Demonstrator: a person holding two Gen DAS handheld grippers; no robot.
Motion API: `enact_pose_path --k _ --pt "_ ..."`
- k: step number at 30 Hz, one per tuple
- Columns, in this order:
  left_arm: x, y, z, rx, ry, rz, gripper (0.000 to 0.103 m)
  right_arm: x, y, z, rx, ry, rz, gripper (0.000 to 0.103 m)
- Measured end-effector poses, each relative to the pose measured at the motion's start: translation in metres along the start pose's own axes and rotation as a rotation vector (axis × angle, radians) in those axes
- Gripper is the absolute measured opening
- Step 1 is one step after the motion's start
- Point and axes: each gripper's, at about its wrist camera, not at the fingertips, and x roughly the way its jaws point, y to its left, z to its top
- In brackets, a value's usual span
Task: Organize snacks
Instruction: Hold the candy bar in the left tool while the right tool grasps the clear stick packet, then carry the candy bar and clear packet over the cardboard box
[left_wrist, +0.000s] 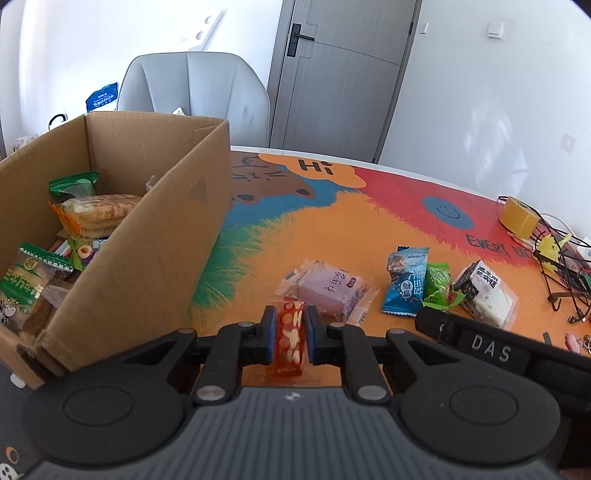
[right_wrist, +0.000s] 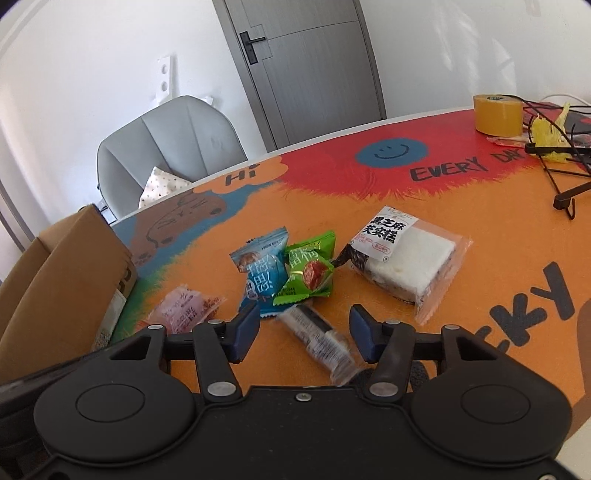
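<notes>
The left claw (left_wrist: 291, 332) is clamped on a red snack bar (left_wrist: 291, 338) printed with pale nut shapes; both blue pads press its sides, and the bar stands on edge between them, low over the bench (left_wrist: 332, 229). Left of this claw stands an open cardboard box (left_wrist: 155, 206) that already contains several wrapped snacks, among them a green packet (left_wrist: 74, 184) and a long orange-ended biscuit pack (left_wrist: 99, 214). Just beyond the claw lies a pink wrapped cake (left_wrist: 328, 291). The right claw (right_wrist: 304, 328) stands partly open, its fingers on either side of a clear-wrapped dark stick snack (right_wrist: 317, 336) that lies diagonally on the bench; the pads do not press on it. Ahead of the right claw, a blue packet (right_wrist: 262, 273) and a green packet (right_wrist: 308, 273) lie touching each other, and a white sesame cake in clear wrap (right_wrist: 402, 258) lies just beside them to the right. A roll of yellow tape (right_wrist: 498, 114) and a tangle of black cables (right_wrist: 561, 162) occupy the far right of the bench.
</notes>
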Motion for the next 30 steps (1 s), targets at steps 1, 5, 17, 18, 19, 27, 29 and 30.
enact_pose_path --k 1,5,17,18,19,27,29,30 --pt "0.0 0.0 0.0 0.001 0.0 -0.001 0.015 -0.001 0.001 -0.001 -0.005 0.0 0.001 0.055" --pt "-0.002 0.0 -0.003 0.005 -0.004 -0.005 0.014 -0.004 0.007 -0.008 -0.061 -0.008 -0.058 0.031" --pt "-0.026 0.002 -0.004 0.006 -0.033 -0.039 0.011 -0.029 0.006 -0.012 -0.017 -0.012 -0.051 0.02" --pt "-0.029 0.003 -0.003 0.006 -0.041 -0.042 0.011 -0.031 0.007 -0.011 -0.017 -0.017 -0.049 0.02" --pt "-0.032 0.003 -0.003 0.006 -0.048 -0.043 0.011 -0.034 0.009 -0.011 -0.017 -0.023 -0.045 0.02" --pt "-0.051 0.01 0.002 0.0 -0.093 -0.049 0.011 -0.051 0.022 -0.008 -0.017 -0.064 -0.016 0.02" --pt "-0.057 0.012 0.003 0.0 -0.107 -0.051 0.011 -0.054 0.026 -0.008 -0.019 -0.071 -0.007 0.02" --pt "-0.06 0.013 0.004 0.0 -0.114 -0.052 0.011 -0.056 0.028 -0.007 -0.021 -0.075 -0.002 0.02"
